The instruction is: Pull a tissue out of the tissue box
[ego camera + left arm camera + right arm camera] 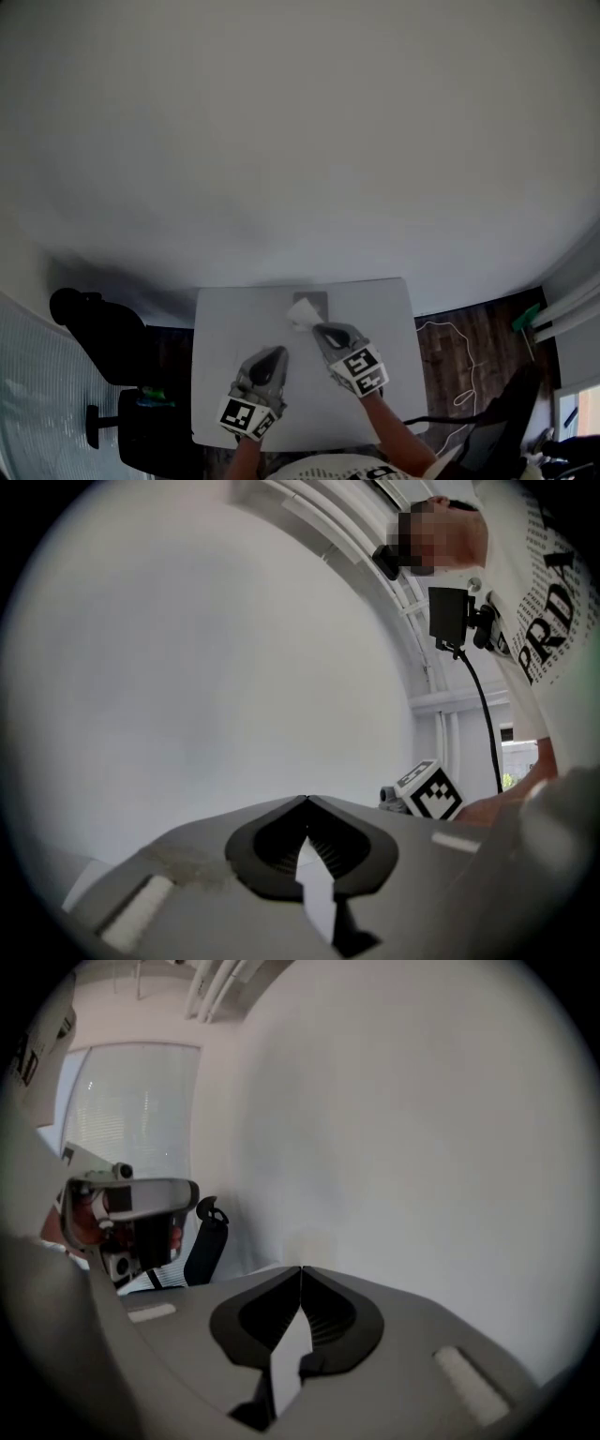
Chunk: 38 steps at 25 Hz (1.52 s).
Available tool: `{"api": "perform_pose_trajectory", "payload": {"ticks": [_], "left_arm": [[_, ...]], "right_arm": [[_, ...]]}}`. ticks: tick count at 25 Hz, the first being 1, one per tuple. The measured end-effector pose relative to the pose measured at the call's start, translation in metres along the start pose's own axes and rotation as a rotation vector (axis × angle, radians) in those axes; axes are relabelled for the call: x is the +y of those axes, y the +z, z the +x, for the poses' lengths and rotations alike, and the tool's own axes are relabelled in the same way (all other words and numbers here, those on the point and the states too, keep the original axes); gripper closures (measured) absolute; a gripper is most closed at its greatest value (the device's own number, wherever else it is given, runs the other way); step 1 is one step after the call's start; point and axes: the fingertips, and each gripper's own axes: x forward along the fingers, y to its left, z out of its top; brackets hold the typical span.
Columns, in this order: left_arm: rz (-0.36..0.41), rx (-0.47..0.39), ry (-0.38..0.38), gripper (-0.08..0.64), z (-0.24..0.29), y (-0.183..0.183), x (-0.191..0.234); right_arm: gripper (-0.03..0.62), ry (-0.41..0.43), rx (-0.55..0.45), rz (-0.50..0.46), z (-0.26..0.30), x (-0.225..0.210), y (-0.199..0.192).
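Observation:
In the head view a small grey tissue box [315, 299] stands near the far edge of the white table [375, 314]. A crumpled white tissue [301, 314] sticks up just in front of the box, at the tip of my right gripper [318, 328], whose jaws are shut on it. In the right gripper view the right gripper [301, 1268] has its jaw tips touching, and only a white sliver shows behind them. My left gripper [277, 352] hovers over the table to the left, apart from the box. In its own view the left gripper [306, 799] is shut with nothing held.
A black office chair [101, 335] stands left of the table, also seen as the chair [207, 1234] in the right gripper view. A white cable [461, 364] lies on the wooden floor at the right. The right gripper's marker cube [431, 792] and a person's white shirt [548, 621] show.

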Motion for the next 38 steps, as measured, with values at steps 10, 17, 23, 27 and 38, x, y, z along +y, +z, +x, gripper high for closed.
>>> {"api": "perform_pose_trajectory", "payload": {"ticks": [10, 17, 23, 27, 38], "left_arm": [[0.052, -0.035, -0.065, 0.568, -0.030, 0.031, -0.045], [0.054, -0.056, -0.102, 0.568, -0.040, 0.035, -0.070], [0.062, -0.065, -0.123, 0.568, -0.047, 0.042, -0.080], [0.060, -0.071, -0.132, 0.568, -0.047, 0.040, -0.080], [0.064, -0.083, -0.160, 0.568, -0.038, 0.042, -0.088]], "right_arm": [[0.580, -0.032, -0.155, 0.033, -0.090, 0.043, 0.051], [0.581, -0.057, -0.212, 0.014, -0.120, 0.068, 0.056], [0.581, -0.065, -0.223, -0.008, -0.128, 0.084, 0.057], [0.581, -0.072, -0.226, -0.011, -0.128, 0.085, 0.057], [0.581, -0.096, -0.230, -0.019, -0.134, 0.079, 0.054]]}}
